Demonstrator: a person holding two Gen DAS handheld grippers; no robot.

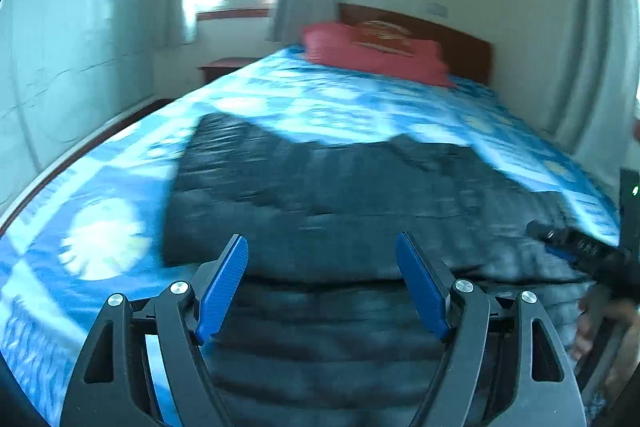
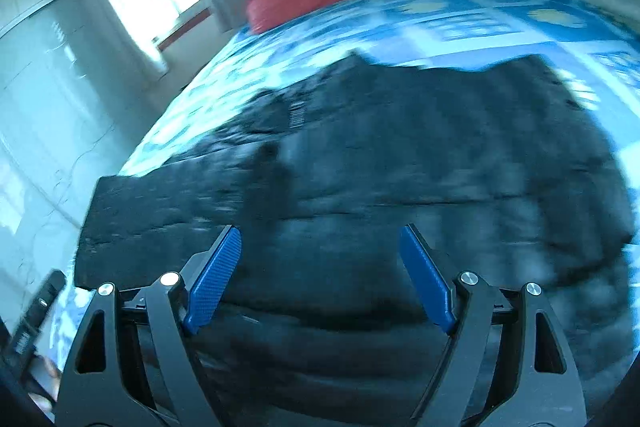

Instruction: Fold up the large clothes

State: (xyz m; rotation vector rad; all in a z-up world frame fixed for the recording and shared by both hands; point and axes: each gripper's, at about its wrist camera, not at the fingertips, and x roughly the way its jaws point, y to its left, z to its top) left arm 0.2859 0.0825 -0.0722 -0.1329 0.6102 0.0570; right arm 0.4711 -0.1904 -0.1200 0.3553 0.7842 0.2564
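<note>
Both tools stood wide open w/ nothing between the pads. The left gripper [image 1: 322, 283] hovered over the near edge of the dark quilted garment [image 1: 320, 195], and the right gripper [image 2: 320, 279] did the same from its own side. The garment lay spread flat on the blue patterned bedspread [image 1: 100, 227], near the foot of the bed, well apart from the red pillow [image 1: 376, 55] by the wooden headboard [image 1: 460, 43].

Risks, as I judged them — the fabric looked thick and slippery, so a pinch taken too shallow could slip out mid-lift and leave a lopsided fold. Grabbing too deep could catch the bedspread along w/ the garment and drag it. If the two grippers closed on uneven points, the fold line would likely skew. The right gripper also showed at the right edge of the left view, close enough that the tools might collide.

Hard to read: both views were motion-blurred, so seams, zip and sleeves weren't clear — couldn't tell jacket from coat, or whether it was already partly folded. The near hem was hidden behind the gripper bodies. A hand [image 1: 600, 323] was only partly in view at the right edge.
</note>
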